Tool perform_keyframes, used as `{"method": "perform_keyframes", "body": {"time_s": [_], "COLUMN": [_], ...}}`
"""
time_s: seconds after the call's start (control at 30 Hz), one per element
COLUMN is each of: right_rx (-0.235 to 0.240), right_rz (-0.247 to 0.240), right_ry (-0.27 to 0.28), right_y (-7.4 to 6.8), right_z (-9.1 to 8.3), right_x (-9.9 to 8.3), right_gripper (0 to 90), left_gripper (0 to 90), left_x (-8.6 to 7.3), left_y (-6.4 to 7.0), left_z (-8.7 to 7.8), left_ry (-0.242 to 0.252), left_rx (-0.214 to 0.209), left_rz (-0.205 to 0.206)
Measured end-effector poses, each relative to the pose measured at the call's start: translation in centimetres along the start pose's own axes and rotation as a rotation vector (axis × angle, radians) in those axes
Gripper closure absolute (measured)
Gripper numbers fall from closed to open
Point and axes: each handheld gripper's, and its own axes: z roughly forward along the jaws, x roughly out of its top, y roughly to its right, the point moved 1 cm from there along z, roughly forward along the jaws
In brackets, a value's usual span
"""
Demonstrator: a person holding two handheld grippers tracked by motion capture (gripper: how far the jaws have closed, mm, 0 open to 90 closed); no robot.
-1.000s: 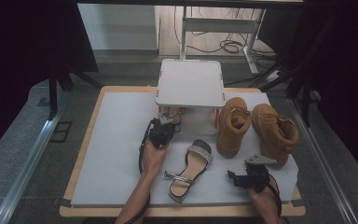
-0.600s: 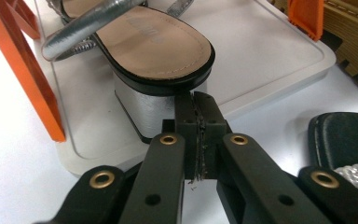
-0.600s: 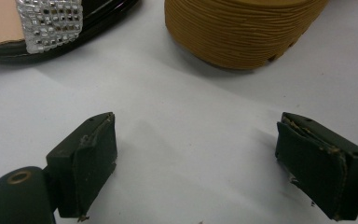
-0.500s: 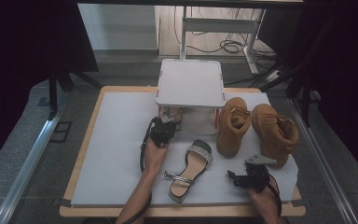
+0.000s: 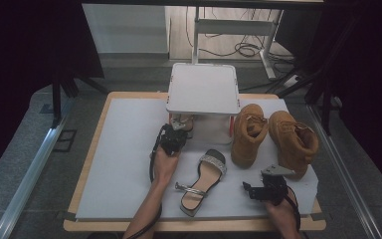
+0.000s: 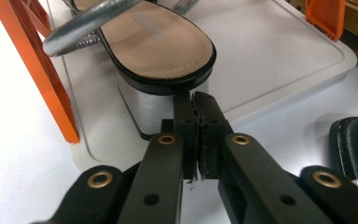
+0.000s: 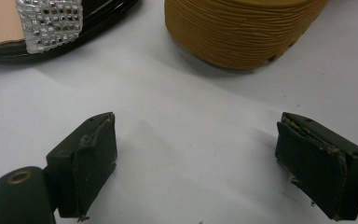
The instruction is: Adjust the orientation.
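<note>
Centre frame, left gripper (image 5: 173, 137) sits pinched closed, empty, at the shelved sandal's (image 6: 158, 42) heel; lower right, right gripper (image 5: 267, 189) gapes open over bare mat.

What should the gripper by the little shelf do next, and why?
Probably pull the left gripper straight back a little. Its jaws are shut with nothing between them, right at the heel of the sandal, which already sits on the bottom tray. The other sandal lies on the table near the open right gripper.
</note>
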Motion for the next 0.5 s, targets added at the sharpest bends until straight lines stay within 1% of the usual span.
{"method": "perform_keyframes", "body": {"time_s": [0.03, 0.1, 0.13, 0.17, 0.2, 0.23, 0.27, 0.3, 0.37, 0.4, 0.43, 0.47, 0.5], "right_rx": [0.000, 0.000, 0.001, 0.000, 0.000, 0.000, 0.000, 0.000, 0.000, 0.000, 0.000, -0.001, -0.001], "right_rz": [0.000, 0.000, 0.000, 0.000, 0.000, 0.000, 0.000, 0.000, 0.000, -0.001, 0.000, 0.000, 0.000], "right_ry": [0.000, 0.000, 0.000, 0.000, 0.000, 0.000, 0.000, 0.000, 0.000, 0.000, 0.000, 0.000, 0.000], "right_y": [0.0, 0.0, 0.0, 0.0, 0.0, 0.0, 0.0, 0.0, 0.0, 0.0, 0.0, 0.0, 0.0], "right_z": [0.0, 0.0, 0.0, 0.0, 0.0, 0.0, 0.0, 0.0, 0.0, 0.0, 0.0, 0.0, 0.0], "right_x": [0.0, 0.0, 0.0, 0.0, 0.0, 0.0, 0.0, 0.0, 0.0, 0.0, 0.0, 0.0, 0.0], "right_gripper": [12.9, 12.9, 12.9, 12.9, 12.9, 12.9, 12.9, 12.9, 12.9, 12.9, 12.9, 12.9, 12.9], "left_gripper": [83.7, 81.9, 79.0, 73.7, 73.7, 65.4, 62.3, 62.3, 54.7, 52.2, 47.7, 45.5, 43.1], "left_x": [0.0, -0.1, -0.1, -0.2, -0.3, -0.5, -0.5, -0.6, -0.8, -1.0, -1.1, -1.3, -1.3], "left_y": [0.0, 0.0, 0.0, -0.1, -0.2, -0.2, -0.2, -0.3, -0.4, -0.5, -0.6, -0.7, -0.7], "left_z": [-0.1, -0.3, -0.5, -0.6, -0.7, -1.1, -1.1, -1.2, -1.4, -1.6, -1.7, -2.0, -2.0], "left_ry": [-0.001, 0.000, -0.002, -0.004, -0.006, -0.013, -0.013, -0.016, -0.023, -0.021, -0.019, -0.016, -0.016], "left_rx": [0.006, 0.013, 0.016, 0.017, 0.019, 0.017, 0.017, 0.016, 0.010, 0.001, -0.007, -0.020, -0.020], "left_rz": [0.003, 0.008, 0.009, 0.012, 0.017, 0.029, 0.029, 0.032, 0.035, 0.033, 0.033, 0.024, 0.024]}}
